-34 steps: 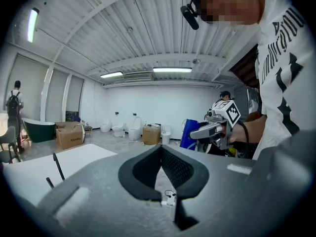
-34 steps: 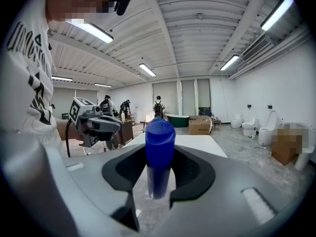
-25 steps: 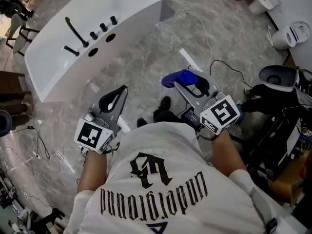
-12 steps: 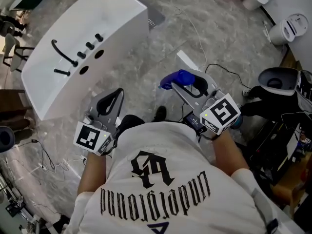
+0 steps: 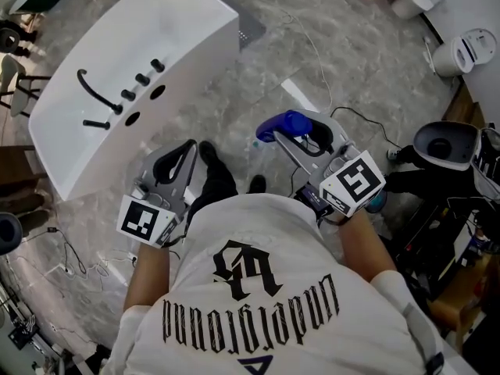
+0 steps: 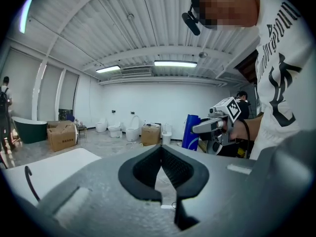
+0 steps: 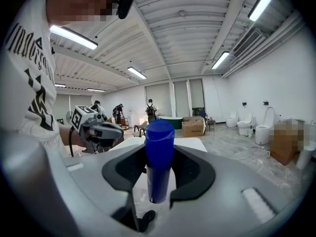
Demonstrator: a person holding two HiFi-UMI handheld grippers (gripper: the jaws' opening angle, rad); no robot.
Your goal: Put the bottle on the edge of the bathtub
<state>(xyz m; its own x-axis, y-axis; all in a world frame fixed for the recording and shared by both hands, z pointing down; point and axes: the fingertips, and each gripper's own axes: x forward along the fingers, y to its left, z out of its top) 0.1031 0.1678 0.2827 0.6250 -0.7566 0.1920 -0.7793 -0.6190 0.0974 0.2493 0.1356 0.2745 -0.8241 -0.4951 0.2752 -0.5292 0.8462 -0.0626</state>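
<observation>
A blue bottle (image 5: 280,125) sits upright between the jaws of my right gripper (image 5: 291,131), which is shut on it. In the right gripper view the bottle (image 7: 159,132) fills the gap between the black pads. The white bathtub (image 5: 156,45) lies to the upper left of the head view, with a black faucet (image 5: 95,94) and knobs on its flat edge. Both grippers are over the marble floor, short of the tub. My left gripper (image 5: 194,145) is shut and holds nothing, its tips meeting (image 6: 161,149). Part of the tub edge (image 6: 47,168) shows at that view's lower left.
Toilets (image 5: 467,51) stand at the upper right beside a dark round device (image 5: 442,128). Cables (image 5: 355,114) trail across the floor. The person's black shoe (image 5: 212,162) is between the grippers. Cardboard boxes (image 6: 61,135) and more toilets (image 6: 132,129) line the far wall.
The person has stepped forward, one black shoe now showing ahead between the grippers. The tub has shifted slightly in view. Both grippers keep the same pose, and the bottle stays held.
</observation>
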